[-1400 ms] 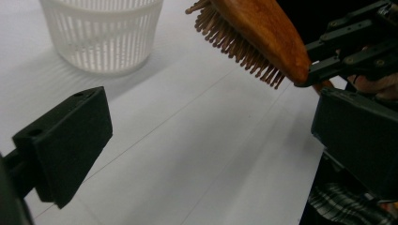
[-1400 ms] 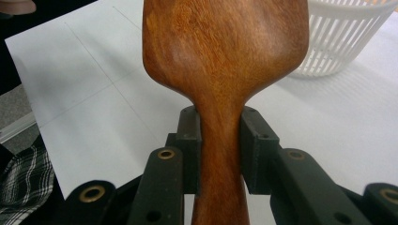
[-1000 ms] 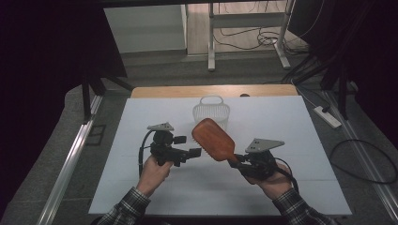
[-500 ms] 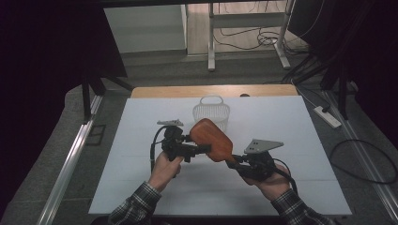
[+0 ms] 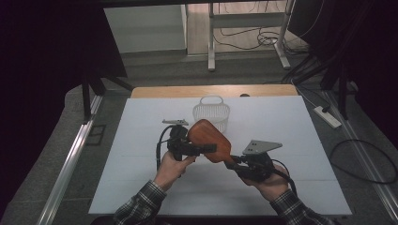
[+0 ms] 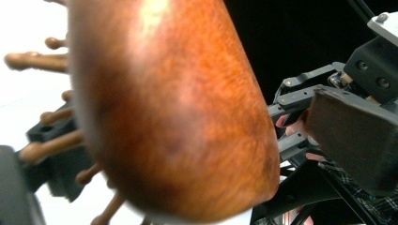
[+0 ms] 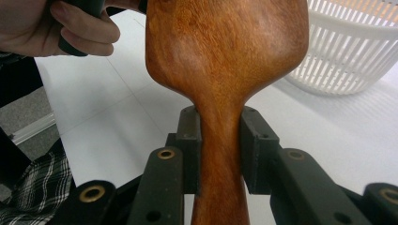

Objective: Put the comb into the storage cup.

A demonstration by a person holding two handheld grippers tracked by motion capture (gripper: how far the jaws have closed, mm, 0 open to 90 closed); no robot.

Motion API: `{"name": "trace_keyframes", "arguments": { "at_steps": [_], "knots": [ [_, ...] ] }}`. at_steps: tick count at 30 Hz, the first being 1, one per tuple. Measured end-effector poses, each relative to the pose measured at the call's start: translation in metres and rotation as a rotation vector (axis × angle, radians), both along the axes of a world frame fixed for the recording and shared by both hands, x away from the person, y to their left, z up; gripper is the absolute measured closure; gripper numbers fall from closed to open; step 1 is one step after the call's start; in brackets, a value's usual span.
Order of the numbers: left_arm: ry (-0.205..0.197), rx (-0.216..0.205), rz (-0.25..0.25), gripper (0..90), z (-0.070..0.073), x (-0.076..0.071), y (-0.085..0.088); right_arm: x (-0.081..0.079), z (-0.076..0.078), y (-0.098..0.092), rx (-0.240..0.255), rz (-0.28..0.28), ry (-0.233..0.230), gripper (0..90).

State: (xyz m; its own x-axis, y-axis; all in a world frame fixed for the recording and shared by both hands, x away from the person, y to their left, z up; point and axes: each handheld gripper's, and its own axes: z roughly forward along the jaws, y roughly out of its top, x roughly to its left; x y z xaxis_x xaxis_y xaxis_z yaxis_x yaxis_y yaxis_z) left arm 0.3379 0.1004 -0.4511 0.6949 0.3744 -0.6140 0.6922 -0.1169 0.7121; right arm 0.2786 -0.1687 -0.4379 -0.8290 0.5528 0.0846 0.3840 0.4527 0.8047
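1. One wooden paddle hairbrush is held above the middle of the white counter, just in front of a white basket; its smooth back faces up in the high view.
2. Its reddish-brown wood is glossy and mottled, with a broad rounded-rectangle head that narrows into a slim handle; in the left gripper view, round-tipped wooden pins stick out of its far side.
3. The right gripper is clenched on the brush handle; in the right gripper view both black pads press the handle's neck from either side.
4. The left gripper reaches across the brush head, one black jaw lying over the wood. Its jaws have just been closing with the head between them, but the frames do not show whether the pads press on it yet.
5. Compared with a second ago, the left gripper has come in from the brush's left side to the head; the brush and the right gripper have kept their place.
6. The basket is slotted white plastic, round with a hoop handle. The counter is matte and flat, with a wooden strip along its far edge.
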Motion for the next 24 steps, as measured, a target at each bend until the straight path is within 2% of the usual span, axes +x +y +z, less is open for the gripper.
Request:
{"name": "trace_keyframes", "arguments": {
  "at_steps": [5, 7, 9, 11, 13, 17, 18, 19, 24],
  "knots": [
    [0.022, -0.037, 0.011, 23.2, 0.000, 0.000, 0.004, 0.000, 0.000, 0.001, 0.007, 0.006, -0.008, 72.4],
    [0.048, -0.062, 0.018, 29.8, -0.002, 0.001, 0.008, -0.001, 0.001, 0.000, 0.013, 0.009, -0.012, 72.4],
    [0.071, -0.085, 0.014, 32.4, -0.004, 0.002, 0.009, 0.000, 0.000, 0.000, 0.012, 0.011, -0.011, 72.3],
    [0.076, -0.089, 0.012, 34.8, -0.004, 0.002, 0.009, 0.000, 0.000, 0.000, 0.011, 0.011, -0.012, 72.4],
    [0.108, -0.117, 0.008, 37.8, -0.006, 0.003, 0.011, 0.001, -0.001, 0.000, 0.000, 0.017, -0.015, 72.4],
    [0.125, -0.140, 0.004, 43.1, -0.007, 0.003, 0.013, 0.002, -0.003, 0.001, -0.012, 0.029, -0.010, 72.5],
    [0.138, -0.169, -0.005, 45.4, -0.007, 0.002, 0.014, 0.002, -0.004, 0.001, -0.021, 0.033, -0.011, 72.6],
    [0.142, -0.177, -0.005, 47.0, -0.007, 0.002, 0.014, 0.002, -0.005, 0.002, -0.027, 0.037, -0.009, 72.6],
    [0.139, -0.170, -0.008, 51.8, -0.004, 0.000, 0.014, 0.003, -0.007, 0.004, -0.041, 0.042, -0.010, 72.5]
  ]
}}
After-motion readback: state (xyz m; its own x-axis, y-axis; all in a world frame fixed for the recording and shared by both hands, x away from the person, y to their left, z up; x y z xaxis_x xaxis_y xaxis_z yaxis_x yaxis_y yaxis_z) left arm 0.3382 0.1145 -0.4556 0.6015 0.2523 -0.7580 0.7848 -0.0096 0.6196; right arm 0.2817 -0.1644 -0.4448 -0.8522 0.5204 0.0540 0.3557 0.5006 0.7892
